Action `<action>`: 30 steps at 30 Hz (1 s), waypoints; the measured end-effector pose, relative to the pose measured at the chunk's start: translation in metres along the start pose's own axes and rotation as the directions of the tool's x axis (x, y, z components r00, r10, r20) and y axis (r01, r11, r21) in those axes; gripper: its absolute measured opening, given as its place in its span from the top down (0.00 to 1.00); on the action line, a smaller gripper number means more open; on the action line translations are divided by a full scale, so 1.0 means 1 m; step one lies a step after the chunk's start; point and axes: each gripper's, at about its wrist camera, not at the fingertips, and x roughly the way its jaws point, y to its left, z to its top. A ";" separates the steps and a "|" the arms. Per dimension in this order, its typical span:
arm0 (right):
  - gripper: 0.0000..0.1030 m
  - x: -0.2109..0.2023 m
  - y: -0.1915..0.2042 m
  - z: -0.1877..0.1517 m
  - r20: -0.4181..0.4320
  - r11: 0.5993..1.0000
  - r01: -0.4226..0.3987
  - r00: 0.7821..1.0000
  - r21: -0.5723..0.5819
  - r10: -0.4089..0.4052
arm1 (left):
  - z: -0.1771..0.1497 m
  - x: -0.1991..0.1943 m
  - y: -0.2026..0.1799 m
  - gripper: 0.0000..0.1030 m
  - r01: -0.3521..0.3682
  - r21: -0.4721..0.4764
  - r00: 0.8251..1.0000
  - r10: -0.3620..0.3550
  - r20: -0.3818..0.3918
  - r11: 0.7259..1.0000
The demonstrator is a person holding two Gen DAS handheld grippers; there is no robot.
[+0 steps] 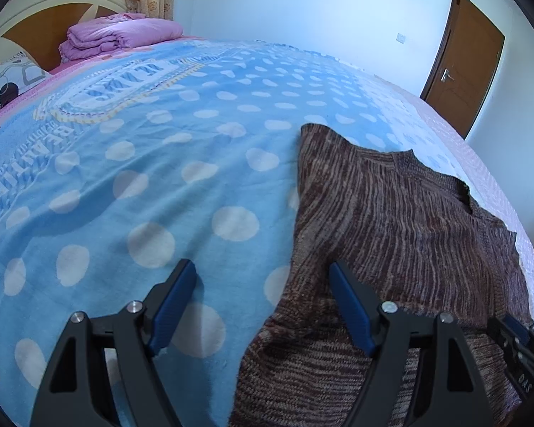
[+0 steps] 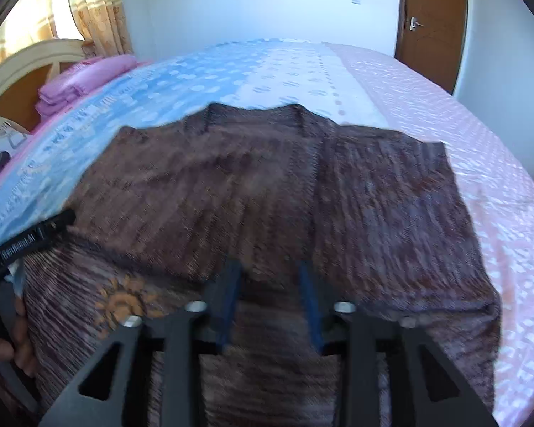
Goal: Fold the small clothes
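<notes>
I am at the start of a fold: the brown knitted sweater (image 2: 267,192) lies spread on the bed (image 1: 160,178), over the blue dotted blanket (image 1: 131,149), and no part looks folded yet. My left gripper (image 1: 261,277) is wide open, one finger above the blanket and the other above the sweater's left edge, holding nothing. My right gripper (image 2: 270,277) is open more narrowly, above the lower middle of the sweater; whether it touches the knit I cannot tell, this view is blurred. Next, I think, each gripper must close on an edge and carry it across.
</notes>
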 end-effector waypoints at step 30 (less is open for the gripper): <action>0.82 -0.054 0.073 0.001 0.081 0.969 -0.245 0.967 0.020 0.243 | -0.049 -0.045 0.041 0.00 -0.056 0.092 0.997 0.050 0.065 0.994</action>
